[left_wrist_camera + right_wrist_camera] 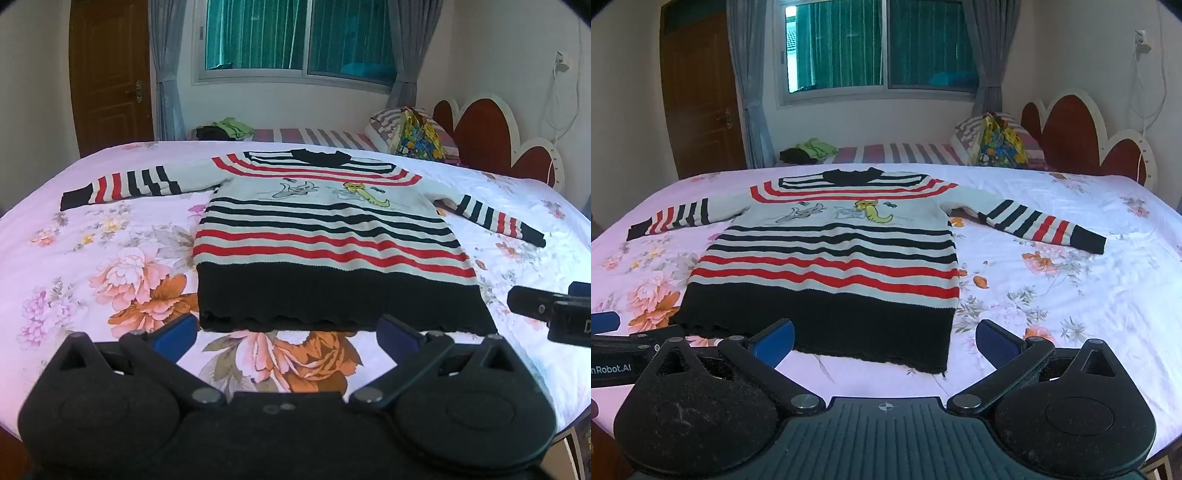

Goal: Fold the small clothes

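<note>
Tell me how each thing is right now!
Sweater: flat on the bed, sleeves out, unfolded.
Left gripper: fingers wide open, empty.
Right gripper: fingers wide open, empty.
Door: shut.
Curtains: pulled aside.
Green clothes: folded, lying behind.

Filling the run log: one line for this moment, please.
stage: pre-grasp | sweater: flat, unfolded | left gripper: open, empty | right gripper: open, empty

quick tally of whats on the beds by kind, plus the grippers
striped sweater, spread flat on the floral bedspread: 1
grippers, left gripper and right gripper, both open and empty: 2
pile of folded clothes on the far bed: 1
striped pillow: 1
colourful bag: 1
total: 6
</note>
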`<state>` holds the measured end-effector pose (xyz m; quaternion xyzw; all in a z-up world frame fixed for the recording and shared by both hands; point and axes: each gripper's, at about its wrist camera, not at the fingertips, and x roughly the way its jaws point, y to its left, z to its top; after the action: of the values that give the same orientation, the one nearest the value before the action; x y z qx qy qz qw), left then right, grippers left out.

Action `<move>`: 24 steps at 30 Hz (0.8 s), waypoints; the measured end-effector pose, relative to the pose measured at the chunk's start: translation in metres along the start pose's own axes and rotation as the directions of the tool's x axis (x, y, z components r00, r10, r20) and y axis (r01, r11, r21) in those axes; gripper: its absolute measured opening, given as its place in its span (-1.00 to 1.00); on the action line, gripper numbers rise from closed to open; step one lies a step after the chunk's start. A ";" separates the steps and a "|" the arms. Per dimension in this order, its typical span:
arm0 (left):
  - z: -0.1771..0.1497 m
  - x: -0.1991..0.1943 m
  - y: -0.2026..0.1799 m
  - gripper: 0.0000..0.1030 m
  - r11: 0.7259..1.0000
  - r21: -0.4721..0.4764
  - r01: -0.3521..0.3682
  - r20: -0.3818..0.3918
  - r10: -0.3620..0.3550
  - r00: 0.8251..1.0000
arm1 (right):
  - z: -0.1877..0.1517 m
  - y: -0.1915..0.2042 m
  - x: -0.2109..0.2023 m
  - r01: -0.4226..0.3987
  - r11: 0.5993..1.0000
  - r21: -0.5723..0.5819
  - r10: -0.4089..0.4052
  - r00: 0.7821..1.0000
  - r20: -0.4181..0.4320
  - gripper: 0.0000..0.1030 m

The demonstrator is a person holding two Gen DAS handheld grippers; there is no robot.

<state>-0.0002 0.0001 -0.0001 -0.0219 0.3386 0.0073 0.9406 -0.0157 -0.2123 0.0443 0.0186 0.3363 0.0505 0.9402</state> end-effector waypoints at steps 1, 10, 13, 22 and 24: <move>0.000 0.000 0.000 0.98 1.000 0.001 -0.001 -0.001 0.001 1.000 | 0.000 0.000 0.000 0.000 1.000 0.002 0.000 1.000 0.000 1.00; -0.001 0.002 -0.003 0.98 1.000 -0.008 -0.005 0.000 0.005 1.000 | 0.000 0.004 -0.001 0.000 1.000 -0.008 0.000 1.000 0.000 1.00; 0.000 0.000 0.003 0.98 1.000 -0.011 -0.003 0.013 0.003 1.000 | 0.000 0.005 0.000 0.001 1.000 -0.006 -0.001 1.000 -0.005 1.00; -0.001 0.001 0.004 0.98 1.000 -0.003 -0.003 0.010 0.003 1.000 | 0.000 0.005 0.001 0.003 1.000 -0.005 -0.003 1.000 -0.004 1.00; -0.002 0.002 0.004 0.98 1.000 -0.003 -0.004 0.003 0.004 1.000 | 0.000 0.005 0.001 0.004 1.000 -0.006 -0.004 1.000 -0.004 1.00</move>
<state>0.0003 0.0036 -0.0027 -0.0227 0.3371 0.0099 0.9411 -0.0156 -0.2068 0.0443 0.0152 0.3381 0.0498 0.9397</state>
